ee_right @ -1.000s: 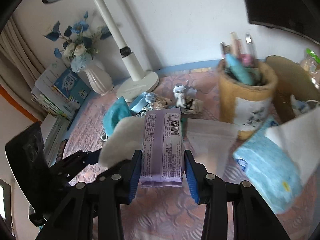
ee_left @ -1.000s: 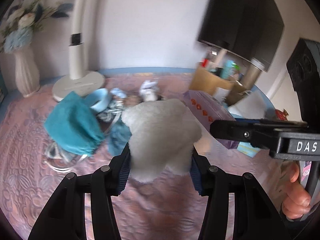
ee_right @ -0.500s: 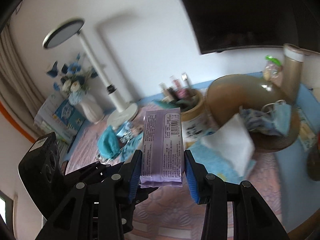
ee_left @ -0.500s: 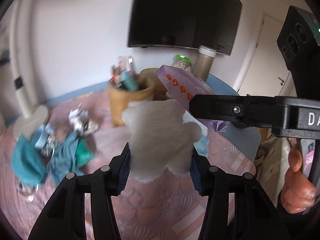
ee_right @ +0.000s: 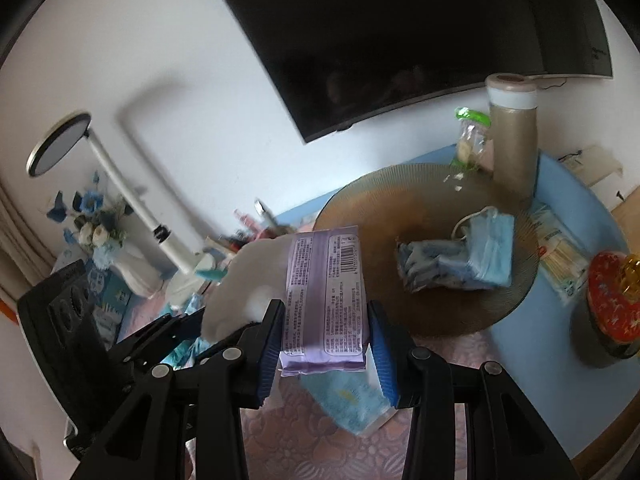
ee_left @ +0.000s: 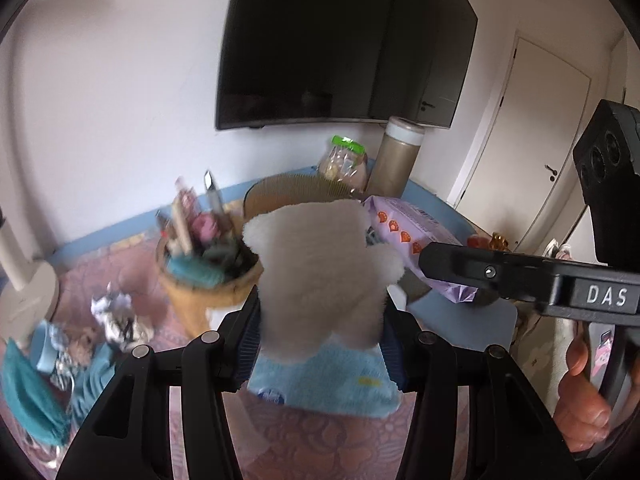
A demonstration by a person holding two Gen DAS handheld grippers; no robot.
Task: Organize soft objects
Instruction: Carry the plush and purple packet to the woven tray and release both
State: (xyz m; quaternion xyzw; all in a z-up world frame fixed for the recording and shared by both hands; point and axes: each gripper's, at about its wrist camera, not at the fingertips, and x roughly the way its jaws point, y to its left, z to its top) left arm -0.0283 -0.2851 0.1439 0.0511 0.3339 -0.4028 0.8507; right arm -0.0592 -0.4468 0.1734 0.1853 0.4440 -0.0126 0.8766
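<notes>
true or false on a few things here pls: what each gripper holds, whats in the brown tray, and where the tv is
1. The left gripper is shut on a white plush. True.
2. The right gripper is open. False: it is shut on a purple pack.
3. Blue face masks lie in the brown tray. True.
4. The tray is bare. False: masks lie in it.
5. A dark TV hangs on the wall. True.

My left wrist view looks along its fingers, close above the table toward the television (ee_left: 344, 40). My right wrist view faces likewise; both share the round woven tray (ee_right: 400, 208).
</notes>
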